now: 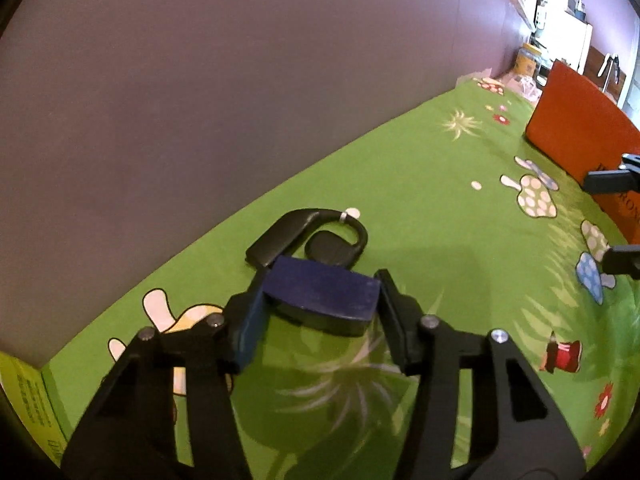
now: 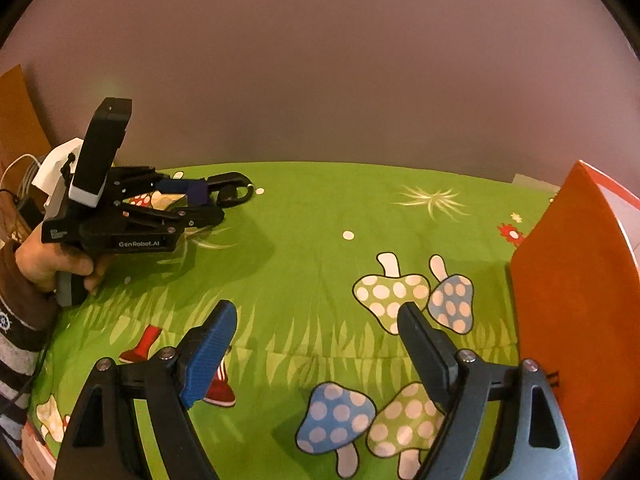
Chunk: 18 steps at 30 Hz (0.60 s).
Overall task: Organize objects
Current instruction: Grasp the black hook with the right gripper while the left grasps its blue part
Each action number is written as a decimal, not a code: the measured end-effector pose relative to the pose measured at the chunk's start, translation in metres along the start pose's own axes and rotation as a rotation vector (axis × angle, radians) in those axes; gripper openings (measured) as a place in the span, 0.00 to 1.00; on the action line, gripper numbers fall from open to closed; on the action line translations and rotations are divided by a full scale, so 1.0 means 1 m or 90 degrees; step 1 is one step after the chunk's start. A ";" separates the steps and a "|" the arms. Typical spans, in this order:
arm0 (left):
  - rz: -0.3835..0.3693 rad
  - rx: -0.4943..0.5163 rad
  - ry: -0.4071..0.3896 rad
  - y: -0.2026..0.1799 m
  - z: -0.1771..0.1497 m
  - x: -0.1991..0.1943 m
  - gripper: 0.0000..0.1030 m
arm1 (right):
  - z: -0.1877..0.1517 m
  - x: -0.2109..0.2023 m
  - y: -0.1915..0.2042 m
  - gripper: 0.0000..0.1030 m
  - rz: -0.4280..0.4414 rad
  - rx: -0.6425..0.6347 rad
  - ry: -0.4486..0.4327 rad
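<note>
My left gripper is shut on a dark blue block-shaped object, held between its fingers low over the green patterned cloth. Just beyond it lies a black hook-shaped earpiece on the cloth. In the right wrist view the left gripper shows at the far left with the blue object and the black earpiece at its tips. My right gripper is open and empty above the mushroom prints. Its fingertips show at the right edge of the left wrist view.
An orange box stands on the cloth at the right, close to my right gripper; it also shows in the right wrist view. A plain wall runs along the cloth's far edge. A green box sits at the lower left.
</note>
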<state>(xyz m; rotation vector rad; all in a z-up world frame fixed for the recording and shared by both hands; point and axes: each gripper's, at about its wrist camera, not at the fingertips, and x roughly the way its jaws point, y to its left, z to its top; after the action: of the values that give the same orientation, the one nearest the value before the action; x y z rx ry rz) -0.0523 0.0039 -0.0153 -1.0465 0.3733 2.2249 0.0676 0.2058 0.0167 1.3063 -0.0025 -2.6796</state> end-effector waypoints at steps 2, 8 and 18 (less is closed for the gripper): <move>-0.006 -0.007 -0.001 -0.002 -0.002 -0.004 0.54 | 0.005 0.003 0.003 0.81 0.008 0.007 -0.002; 0.057 -0.122 0.016 0.003 -0.016 -0.022 0.54 | 0.025 0.025 0.020 0.81 0.019 0.007 -0.011; 0.135 -0.325 -0.056 0.045 -0.044 -0.054 0.54 | 0.060 0.089 0.067 0.81 0.016 -0.082 -0.013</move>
<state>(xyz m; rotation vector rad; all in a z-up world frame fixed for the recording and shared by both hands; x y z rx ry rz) -0.0302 -0.0748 -0.0026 -1.2014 -0.1431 2.6232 -0.0242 0.1229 -0.0109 1.2331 0.1476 -2.6237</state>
